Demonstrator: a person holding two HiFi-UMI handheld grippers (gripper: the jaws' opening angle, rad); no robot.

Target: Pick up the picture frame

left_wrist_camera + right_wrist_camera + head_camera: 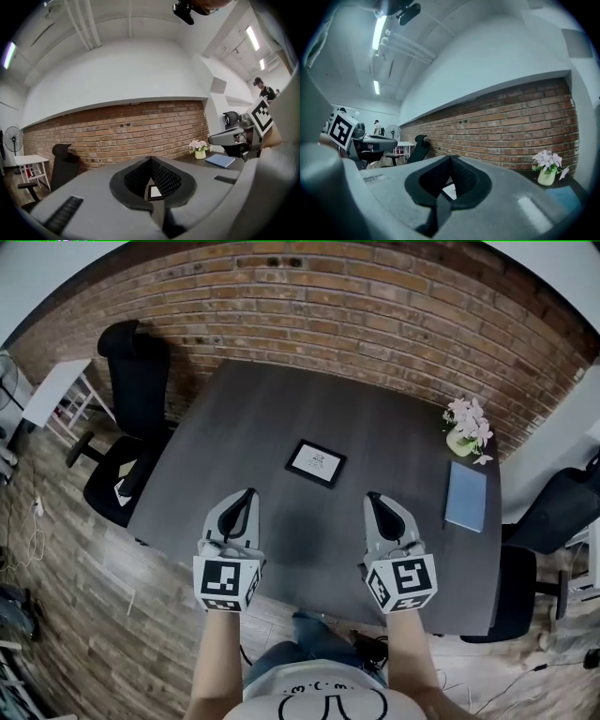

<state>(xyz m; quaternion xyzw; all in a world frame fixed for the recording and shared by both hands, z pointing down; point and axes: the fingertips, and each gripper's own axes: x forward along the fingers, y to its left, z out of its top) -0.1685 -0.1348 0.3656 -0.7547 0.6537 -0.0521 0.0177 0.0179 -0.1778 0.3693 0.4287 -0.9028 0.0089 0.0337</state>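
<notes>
The picture frame [316, 463], black-edged with a white print, lies flat near the middle of the dark grey table [262, 409]. My left gripper [249, 493] hovers over the table's near side, short of the frame and to its left, jaws shut and empty. My right gripper [373, 496] mirrors it on the frame's right, also shut and empty. Neither touches the frame. In the left gripper view a sliver of the frame [155, 191] shows beyond the closed left gripper [151, 161]. The right gripper view shows the frame [449, 191] past the right gripper [450, 159].
A pot of pale pink flowers [466, 432] and a blue notebook [466, 495] sit at the table's right end. A black office chair [131, 427] stands at the left, another [525, 587] at the right. A brick wall runs behind the table.
</notes>
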